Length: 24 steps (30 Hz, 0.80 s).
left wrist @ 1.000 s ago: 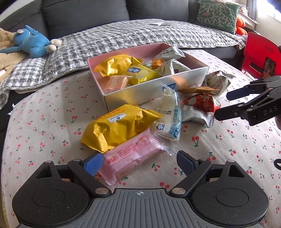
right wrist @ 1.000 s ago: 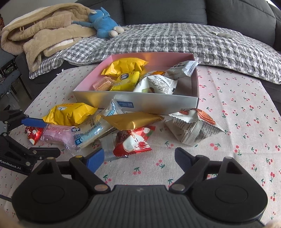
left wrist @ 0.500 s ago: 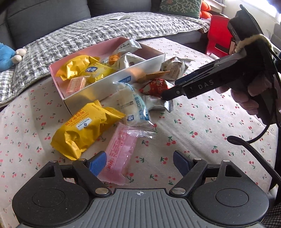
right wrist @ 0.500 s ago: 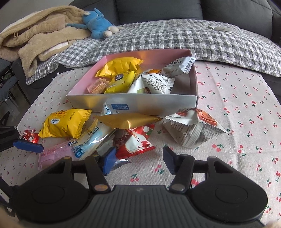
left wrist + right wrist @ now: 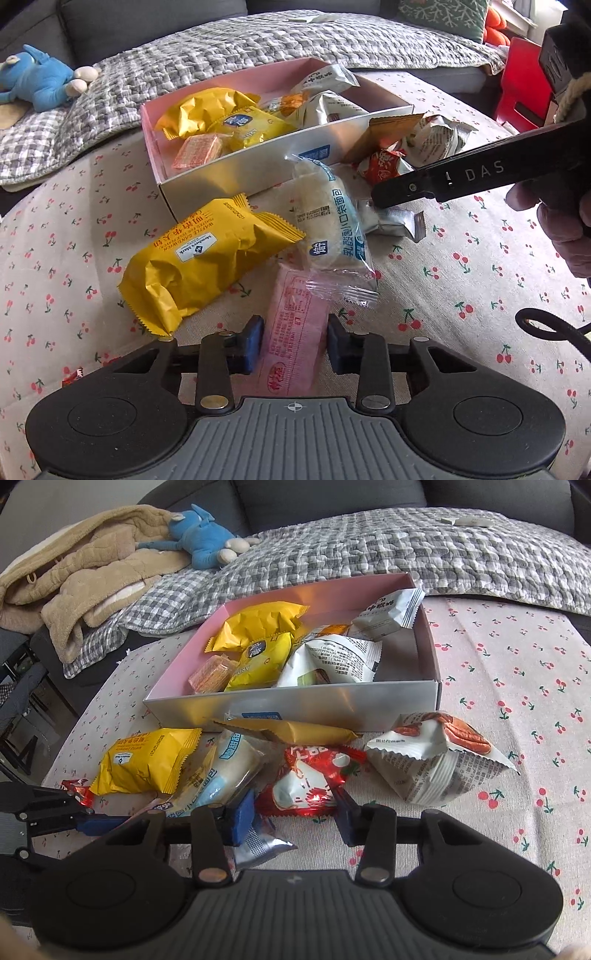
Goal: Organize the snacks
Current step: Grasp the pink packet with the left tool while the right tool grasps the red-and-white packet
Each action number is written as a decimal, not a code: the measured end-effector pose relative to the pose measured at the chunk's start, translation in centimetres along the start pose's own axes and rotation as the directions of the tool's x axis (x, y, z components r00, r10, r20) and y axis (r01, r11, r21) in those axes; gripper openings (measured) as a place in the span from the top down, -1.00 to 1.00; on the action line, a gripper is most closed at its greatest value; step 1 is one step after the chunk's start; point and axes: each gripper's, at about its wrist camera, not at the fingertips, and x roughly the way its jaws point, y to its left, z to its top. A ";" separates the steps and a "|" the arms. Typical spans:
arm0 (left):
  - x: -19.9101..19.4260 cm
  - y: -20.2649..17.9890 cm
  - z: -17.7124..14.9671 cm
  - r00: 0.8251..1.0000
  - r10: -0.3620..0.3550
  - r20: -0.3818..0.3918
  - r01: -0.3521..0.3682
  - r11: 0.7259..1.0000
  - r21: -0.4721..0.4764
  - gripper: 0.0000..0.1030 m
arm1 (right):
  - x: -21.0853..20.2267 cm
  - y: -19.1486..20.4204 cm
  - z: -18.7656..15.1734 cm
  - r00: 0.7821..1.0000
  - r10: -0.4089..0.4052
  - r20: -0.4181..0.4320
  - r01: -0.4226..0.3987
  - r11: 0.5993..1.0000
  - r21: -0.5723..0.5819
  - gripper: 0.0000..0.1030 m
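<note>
Left wrist view shows the left claw (image 5: 294, 349) narrowed around the flat pink plastic-wrapped wafer packet (image 5: 295, 332) on the tabletop, while the right claw (image 5: 293, 818), half-spread, straddles the red-and-white foil snack pouch (image 5: 308, 782); squeeze gently, lifting each clear of neighbouring wrappers.

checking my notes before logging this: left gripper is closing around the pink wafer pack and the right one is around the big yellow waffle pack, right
Not quite. The left gripper does straddle the pink wafer pack, but the right gripper sits around the red and white snack pack, not the yellow waffle pack, which lies off to its left. The right wrist view shows this.
</note>
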 end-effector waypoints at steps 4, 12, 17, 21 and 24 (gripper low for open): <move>-0.2 -0.6 0.1 1.000 0.022 -0.009 -0.023 1.000 -0.020 0.42 | -0.4 0.2 0.1 1.000 0.011 -0.012 -0.011 1.000 0.000 0.36; -1.4 -0.1 -0.1 0.998 0.024 -0.052 -0.031 0.989 -0.144 0.42 | -1.8 0.4 -0.2 0.998 -0.003 -0.062 0.003 1.000 -0.006 0.41; -2.8 0.2 0.1 0.999 0.014 -0.029 -0.019 0.982 -0.185 0.42 | -3.0 -0.1 -0.3 0.997 0.005 -0.073 -0.002 0.999 0.041 0.42; -4.1 0.1 0.8 1.000 -0.025 0.007 0.025 0.980 -0.195 0.42 | -4.0 -0.7 -0.3 0.998 0.021 -0.067 -0.015 0.997 0.077 0.42; -4.9 0.0 1.2 0.999 -0.025 0.036 0.032 0.980 -0.199 0.42 | -4.7 -1.2 -0.2 0.998 0.033 -0.058 -0.027 0.994 0.103 0.42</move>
